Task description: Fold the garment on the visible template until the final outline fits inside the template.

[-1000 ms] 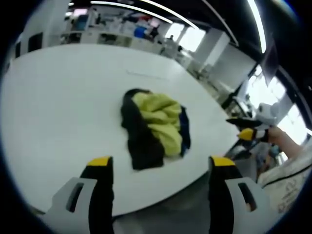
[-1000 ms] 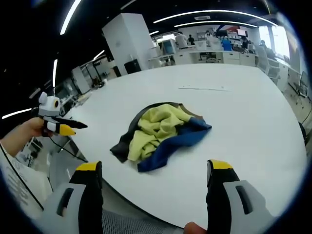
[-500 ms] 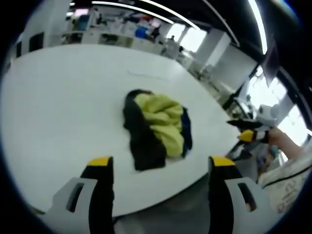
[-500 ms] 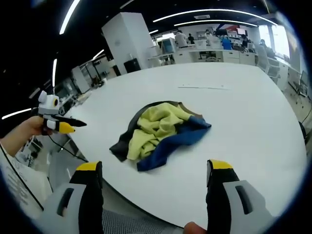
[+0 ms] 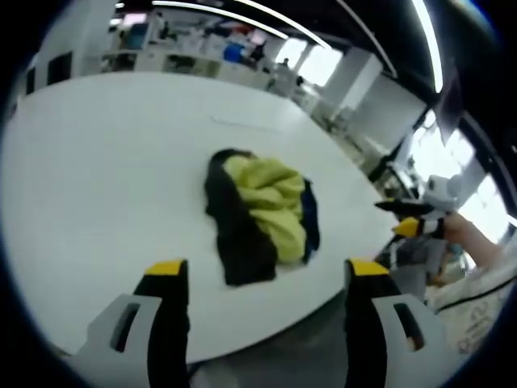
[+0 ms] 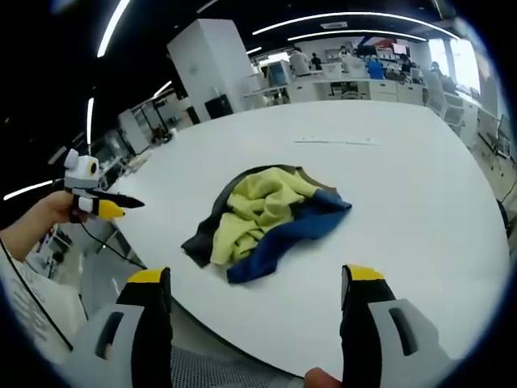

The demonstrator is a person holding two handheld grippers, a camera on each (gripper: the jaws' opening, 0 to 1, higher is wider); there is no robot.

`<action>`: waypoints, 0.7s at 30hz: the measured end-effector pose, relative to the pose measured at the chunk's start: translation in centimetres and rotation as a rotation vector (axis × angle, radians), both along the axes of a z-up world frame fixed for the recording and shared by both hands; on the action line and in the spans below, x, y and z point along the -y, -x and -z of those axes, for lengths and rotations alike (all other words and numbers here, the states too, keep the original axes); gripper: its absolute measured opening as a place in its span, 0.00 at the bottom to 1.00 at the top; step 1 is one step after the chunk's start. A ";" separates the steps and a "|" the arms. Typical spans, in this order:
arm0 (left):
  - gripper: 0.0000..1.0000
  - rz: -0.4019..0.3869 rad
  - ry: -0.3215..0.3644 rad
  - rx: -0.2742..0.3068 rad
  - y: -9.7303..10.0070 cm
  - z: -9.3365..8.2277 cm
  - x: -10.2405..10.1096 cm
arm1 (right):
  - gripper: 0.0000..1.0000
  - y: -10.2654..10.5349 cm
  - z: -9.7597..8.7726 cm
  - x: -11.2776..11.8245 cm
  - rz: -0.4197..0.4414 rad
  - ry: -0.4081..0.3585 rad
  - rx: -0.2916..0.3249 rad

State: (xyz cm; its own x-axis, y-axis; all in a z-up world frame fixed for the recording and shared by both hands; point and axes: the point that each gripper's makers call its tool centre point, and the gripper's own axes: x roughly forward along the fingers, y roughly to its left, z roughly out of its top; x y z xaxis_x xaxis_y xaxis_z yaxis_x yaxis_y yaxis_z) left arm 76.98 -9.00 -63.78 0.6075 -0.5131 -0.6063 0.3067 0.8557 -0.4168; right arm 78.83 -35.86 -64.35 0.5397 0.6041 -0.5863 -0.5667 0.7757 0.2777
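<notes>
Both grippers (image 5: 257, 271) (image 6: 252, 279) were spread, empty, off table (image 6: 404, 210) edge; garment (image 6: 262, 220) bunched near it—should grab corners, spread flat first.

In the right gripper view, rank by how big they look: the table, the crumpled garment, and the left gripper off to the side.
1. Table, by far.
2. Garment.
3. Left gripper, smallest, though it is held off the table's edge, so distance may skew this.

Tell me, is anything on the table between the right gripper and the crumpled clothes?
No. In the right gripper view, bare white table lies between the right gripper and the crumpled garment.
</notes>
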 end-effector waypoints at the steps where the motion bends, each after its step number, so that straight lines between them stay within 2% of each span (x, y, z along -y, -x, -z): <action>1: 0.75 0.002 -0.001 0.001 -0.2 0.0 0.0 | 0.86 -0.1 0.1 0.0 0.000 0.000 0.000; 7: 0.74 0.016 0.002 0.010 -1.9 -0.3 0.0 | 0.83 -1.3 0.1 0.1 -0.006 0.002 0.002; 15: 0.73 0.069 -0.054 0.030 -5.8 -0.8 -0.2 | 0.67 -4.4 -0.5 1.0 0.001 0.000 0.059; 18: 0.71 0.088 -0.052 0.048 -7.6 -1.2 0.2 | 0.56 -5.4 -1.0 1.1 -0.004 -0.016 0.080; 21: 0.69 0.115 -0.091 0.079 -9.5 -1.5 0.4 | 0.42 -6.3 -1.5 1.1 -0.002 -0.040 0.093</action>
State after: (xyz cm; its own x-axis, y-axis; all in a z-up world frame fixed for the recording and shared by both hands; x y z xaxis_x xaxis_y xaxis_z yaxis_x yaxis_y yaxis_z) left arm 86.53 -9.37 -62.31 0.5952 -0.5275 -0.6062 0.4339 0.8459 -0.3101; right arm 85.18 -36.96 -62.89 0.5894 0.6273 -0.5090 -0.5934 0.7637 0.2541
